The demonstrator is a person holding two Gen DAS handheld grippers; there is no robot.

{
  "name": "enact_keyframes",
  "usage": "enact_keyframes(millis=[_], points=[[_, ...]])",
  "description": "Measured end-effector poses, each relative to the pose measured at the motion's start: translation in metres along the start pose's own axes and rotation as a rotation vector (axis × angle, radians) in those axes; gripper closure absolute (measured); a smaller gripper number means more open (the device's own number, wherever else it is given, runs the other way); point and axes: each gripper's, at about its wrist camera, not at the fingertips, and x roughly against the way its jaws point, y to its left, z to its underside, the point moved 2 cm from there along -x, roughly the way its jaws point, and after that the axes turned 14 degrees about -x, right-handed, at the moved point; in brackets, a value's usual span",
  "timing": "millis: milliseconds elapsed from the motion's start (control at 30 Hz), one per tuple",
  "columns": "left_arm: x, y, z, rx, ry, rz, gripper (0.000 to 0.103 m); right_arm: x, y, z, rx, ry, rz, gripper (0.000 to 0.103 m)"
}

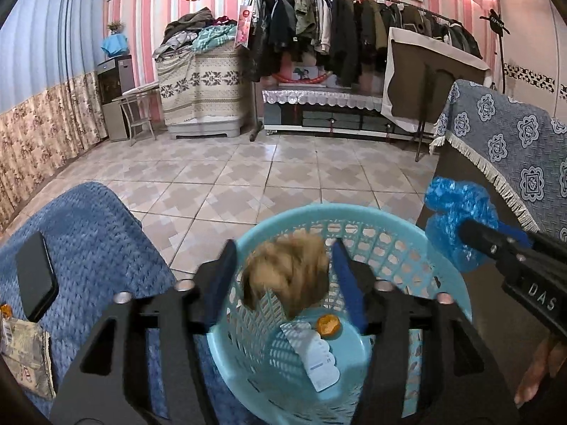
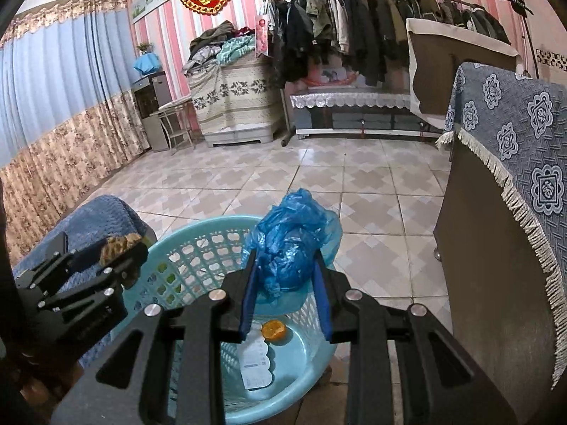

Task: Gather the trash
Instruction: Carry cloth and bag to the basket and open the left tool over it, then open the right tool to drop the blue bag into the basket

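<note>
A light blue plastic basket (image 1: 446, 276) stands on the floor; it also shows in the right wrist view (image 2: 198, 244). Inside lie a white paper slip (image 1: 319, 357) and an orange peel (image 1: 327, 324). My left gripper (image 1: 283, 265) is open over the basket, and a blurred brown crumpled wad (image 1: 287, 276) is between its fingers, apparently falling. My right gripper (image 2: 285, 265) is shut on a crumpled blue plastic bag (image 2: 290, 241) over the basket's right rim. The bag also shows in the left wrist view (image 1: 453, 219).
A blue knitted cushion (image 1: 92, 248) with a black phone (image 1: 35, 279) lies to the left. A brown cabinet (image 2: 496, 283) under a blue patterned cloth stands to the right. Tiled floor (image 1: 265, 177) stretches ahead to a clothes rack (image 1: 354, 35).
</note>
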Motion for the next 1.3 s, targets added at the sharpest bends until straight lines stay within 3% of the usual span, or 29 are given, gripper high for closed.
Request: enact_keyframes(millis=[300,500,767,867,933,1067,1133,1233,1300], points=[[0.022,0.050,0.000,0.089,-0.010,-0.133,0.011,-0.009,0.020,0.006,0.043,0.023,0.002,0.074],[0.050,0.084,0.009,0.087,-0.025,-0.252,0.006,-0.015,0.044,0.014,0.101,0.032,-0.005,0.074],[0.079,0.108,0.026,0.113,-0.029,-0.299,0.006,-0.027,0.082,0.031,0.188,0.051,0.008,0.073],[0.086,0.114,0.029,0.120,-0.030,-0.300,0.006,-0.024,0.083,0.030,0.192,0.044,0.017,0.058],[0.089,0.117,0.032,0.125,-0.030,-0.302,0.006,-0.021,0.082,0.027,0.186,0.028,0.015,0.042],[0.095,0.123,0.038,0.142,-0.031,-0.309,0.006,-0.019,0.080,0.024,0.181,0.018,0.014,0.038],[0.095,0.125,0.038,0.150,-0.030,-0.314,0.006,-0.020,0.078,0.023,0.182,0.016,0.018,0.027],[0.099,0.129,0.039,0.170,-0.034,-0.318,0.006,-0.016,0.076,0.021,0.172,0.002,0.024,0.023],[0.104,0.132,0.041,0.176,-0.037,-0.325,0.006,-0.015,0.076,0.021,0.166,0.003,0.026,0.014]])
